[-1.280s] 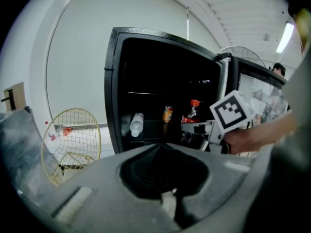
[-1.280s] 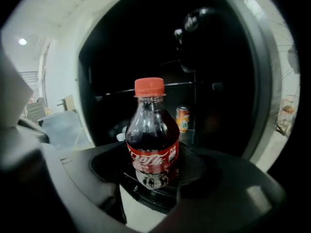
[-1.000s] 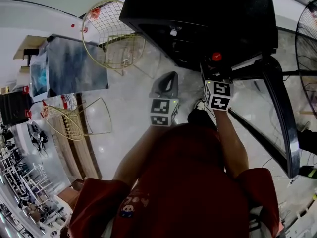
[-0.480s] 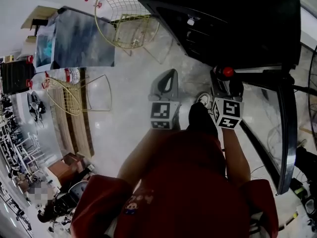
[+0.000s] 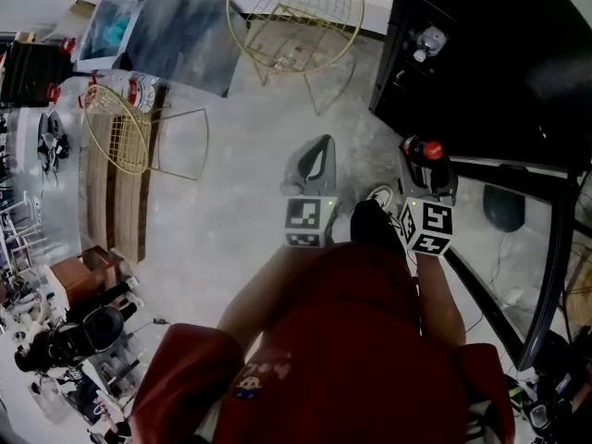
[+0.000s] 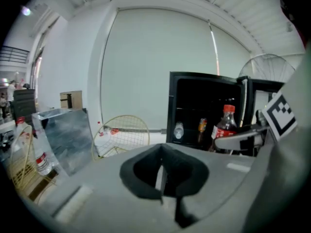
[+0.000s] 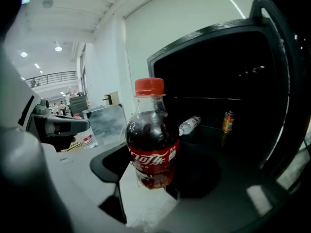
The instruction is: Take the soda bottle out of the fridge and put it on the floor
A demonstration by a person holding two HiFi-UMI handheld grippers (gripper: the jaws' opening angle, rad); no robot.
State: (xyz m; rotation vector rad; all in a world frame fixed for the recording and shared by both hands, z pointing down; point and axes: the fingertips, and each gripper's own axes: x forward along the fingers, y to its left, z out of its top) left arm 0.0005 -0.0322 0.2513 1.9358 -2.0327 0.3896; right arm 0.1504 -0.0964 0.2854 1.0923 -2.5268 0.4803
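While the fridge [image 5: 481, 54] stands open with its glass door [image 5: 553, 248] swung wide, the soda bottle [image 7: 151, 135] is already outside it, just in front of the open shelves. The bottle is upright, its red cap on top, and is held clear of the floor [image 5: 231, 229]. The right gripper [image 5: 424, 169] grasps the bottle, its jaws set wide on either side of the lower body, under the red label. The left gripper [image 5: 316, 155] hangs beside the right one, on the side farther from the fridge, with its jaws clenched together on nothing. Inside the fridge a water bottle [image 7: 189, 125] lies on its side on a shelf, and an orange can [image 7: 227, 122] stands upright near it. A gold wire chair [image 5: 296, 12] stands on the floor just beside the fridge.
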